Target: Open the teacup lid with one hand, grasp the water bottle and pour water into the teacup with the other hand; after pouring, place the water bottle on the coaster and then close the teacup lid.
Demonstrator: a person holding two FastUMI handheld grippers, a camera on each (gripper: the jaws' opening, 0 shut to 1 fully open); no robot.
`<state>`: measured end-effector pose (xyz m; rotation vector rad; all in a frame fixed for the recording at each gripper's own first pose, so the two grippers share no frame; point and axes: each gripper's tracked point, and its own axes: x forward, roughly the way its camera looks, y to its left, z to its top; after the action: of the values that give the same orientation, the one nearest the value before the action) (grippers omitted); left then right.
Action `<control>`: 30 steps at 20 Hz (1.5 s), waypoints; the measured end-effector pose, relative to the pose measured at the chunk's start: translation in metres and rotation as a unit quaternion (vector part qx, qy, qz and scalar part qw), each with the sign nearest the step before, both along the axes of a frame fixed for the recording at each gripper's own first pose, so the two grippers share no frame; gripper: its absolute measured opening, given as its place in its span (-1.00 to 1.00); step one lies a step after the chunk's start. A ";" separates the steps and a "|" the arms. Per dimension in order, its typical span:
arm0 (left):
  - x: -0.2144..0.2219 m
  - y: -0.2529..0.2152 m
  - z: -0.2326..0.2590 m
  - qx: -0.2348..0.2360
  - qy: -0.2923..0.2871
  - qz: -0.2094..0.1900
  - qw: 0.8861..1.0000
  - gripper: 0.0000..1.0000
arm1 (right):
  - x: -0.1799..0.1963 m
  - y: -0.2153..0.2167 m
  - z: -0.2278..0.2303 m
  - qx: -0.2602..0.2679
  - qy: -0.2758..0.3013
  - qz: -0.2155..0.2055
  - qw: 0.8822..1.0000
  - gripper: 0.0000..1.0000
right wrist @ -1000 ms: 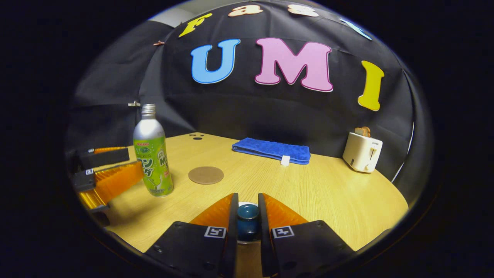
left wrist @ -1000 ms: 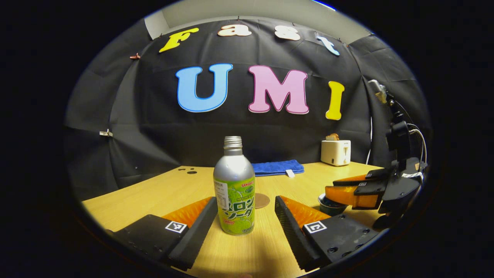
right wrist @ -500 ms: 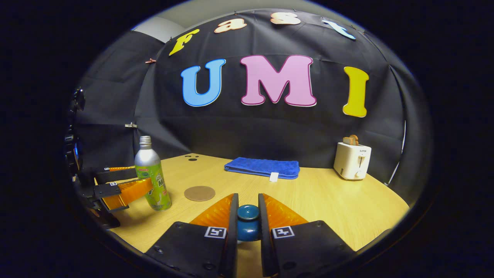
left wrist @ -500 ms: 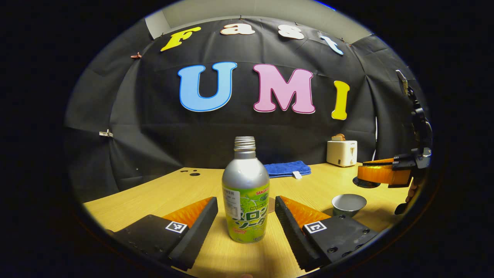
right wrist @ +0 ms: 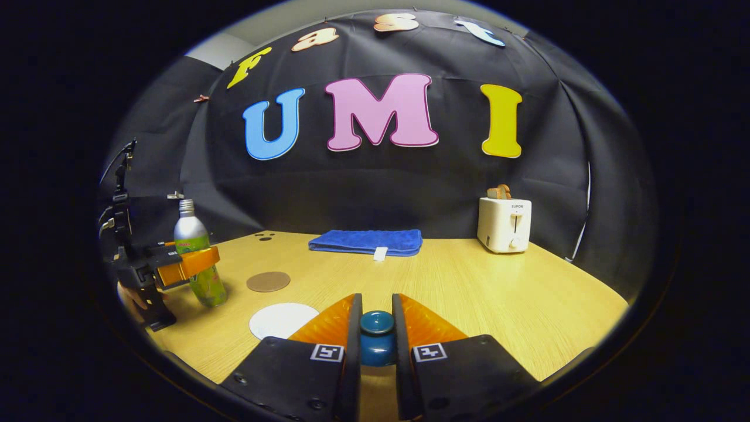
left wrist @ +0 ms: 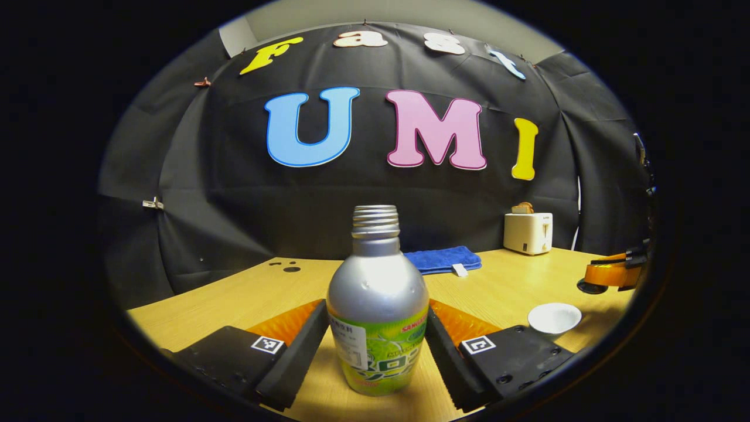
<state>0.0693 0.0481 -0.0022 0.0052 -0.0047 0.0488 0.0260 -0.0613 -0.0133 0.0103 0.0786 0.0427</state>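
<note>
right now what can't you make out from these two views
- Bottle: its base, in the left gripper view, is cut off at the bottom edge, so whether it stands on the table is unclear.
- Lid: in the right gripper view, the right gripper fingers hide all but the knob.
- Teacup: the contents are washed out white.
- Left gripper: contact with the bottle is hidden behind the bottle's body.

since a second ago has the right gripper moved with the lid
Yes. In the left gripper view the right gripper with the lid has swung right and away from the teacup, now open and level with the toaster.
</note>
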 end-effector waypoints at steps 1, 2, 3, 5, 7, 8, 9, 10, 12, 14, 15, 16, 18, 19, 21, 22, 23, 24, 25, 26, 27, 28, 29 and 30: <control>0.002 -0.002 0.001 0.000 0.000 -0.002 1.000 0.88 | 0.001 -0.002 0.001 -0.001 -0.007 -0.002 1.000 -0.43; 0.003 -0.004 -0.001 0.001 0.000 -0.005 1.000 0.84 | 0.000 -0.004 0.002 -0.002 -0.012 -0.003 1.000 -0.44; 0.003 -0.003 -0.001 0.001 0.001 -0.002 1.000 0.77 | 0.002 -0.005 0.004 -0.002 -0.018 -0.004 1.000 -0.43; 0.003 -0.002 -0.001 0.001 0.001 0.001 1.000 0.67 | 0.004 -0.008 0.009 -0.004 -0.034 -0.008 0.999 -0.43; 0.004 -0.003 -0.002 0.005 0.004 0.002 1.000 0.63 | 0.006 -0.013 0.010 -0.006 -0.037 -0.014 0.999 -0.44; 0.002 -0.005 -0.002 0.013 0.004 -0.004 1.000 0.62 | 0.006 -0.014 0.010 -0.005 -0.039 -0.011 0.999 -0.43; 0.002 -0.008 -0.001 0.028 0.006 -0.007 1.000 0.62 | 0.007 -0.014 0.010 -0.006 -0.037 -0.009 0.999 -0.44; 0.003 -0.014 0.000 0.049 0.004 -0.009 0.999 0.60 | 0.007 -0.016 0.010 -0.005 -0.038 -0.009 0.999 -0.44; 0.005 -0.020 0.000 0.105 0.005 -0.005 0.994 0.58 | 0.008 -0.024 0.011 -0.005 -0.038 -0.012 0.999 -0.43; 0.006 -0.029 0.003 0.167 0.007 -0.012 0.986 0.59 | 0.009 -0.033 0.011 -0.006 -0.038 -0.018 0.999 -0.44; 0.007 -0.034 0.005 0.199 0.007 -0.016 0.980 0.59 | 0.010 -0.037 0.011 -0.006 -0.038 -0.021 0.999 -0.44; 0.008 -0.038 0.009 0.235 0.005 -0.021 0.972 0.58 | 0.010 -0.042 0.011 -0.006 -0.038 -0.024 0.999 -0.43; 0.011 -0.045 0.018 0.318 -0.001 -0.033 0.948 0.59 | 0.010 -0.051 0.011 -0.006 -0.038 -0.031 0.999 -0.43; 0.012 -0.050 0.022 0.361 -0.005 -0.038 0.932 0.58 | 0.009 -0.056 0.012 -0.006 -0.038 -0.034 0.999 -0.43; 0.015 -0.061 0.025 0.442 -0.010 -0.054 0.895 0.58 | 0.010 -0.061 0.012 -0.007 -0.038 -0.039 0.998 -0.44; 0.015 -0.068 0.024 0.478 -0.010 -0.066 0.876 0.59 | 0.010 -0.064 0.012 -0.007 -0.038 -0.040 0.998 -0.43; 0.017 -0.073 0.022 0.504 -0.011 -0.074 0.860 0.58 | 0.010 -0.065 0.012 -0.007 -0.038 -0.040 0.998 -0.43; 0.015 -0.079 0.019 0.536 -0.012 -0.085 0.840 0.58 | 0.010 -0.065 0.013 -0.007 -0.038 -0.040 0.998 -0.43; 0.016 -0.083 0.017 0.563 -0.012 -0.091 0.822 0.58 | 0.009 -0.065 0.012 -0.007 -0.038 -0.039 0.998 -0.43; 0.015 -0.085 0.014 0.589 -0.013 -0.096 0.802 0.58 | 0.009 -0.065 0.012 -0.007 -0.038 -0.038 0.999 -0.43; 0.016 -0.090 0.011 0.611 -0.014 -0.102 0.785 0.58 | 0.009 -0.064 0.013 -0.007 -0.038 -0.035 0.999 -0.43; 0.016 -0.093 0.007 0.627 -0.011 -0.110 0.771 0.58 | 0.009 -0.062 0.013 -0.006 -0.038 -0.031 0.999 -0.43; 0.015 -0.093 0.004 0.637 -0.007 -0.117 0.762 0.59 | 0.010 -0.062 0.013 -0.006 -0.038 -0.029 0.999 -0.43; 0.016 -0.093 0.001 0.646 -0.003 -0.122 0.754 0.58 | 0.010 -0.062 0.013 -0.006 -0.038 -0.029 0.999 -0.44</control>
<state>0.0851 -0.0448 -0.0010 1.4119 -0.0451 -0.2284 0.0358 -0.1237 -0.0006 -0.0013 0.0031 -0.0148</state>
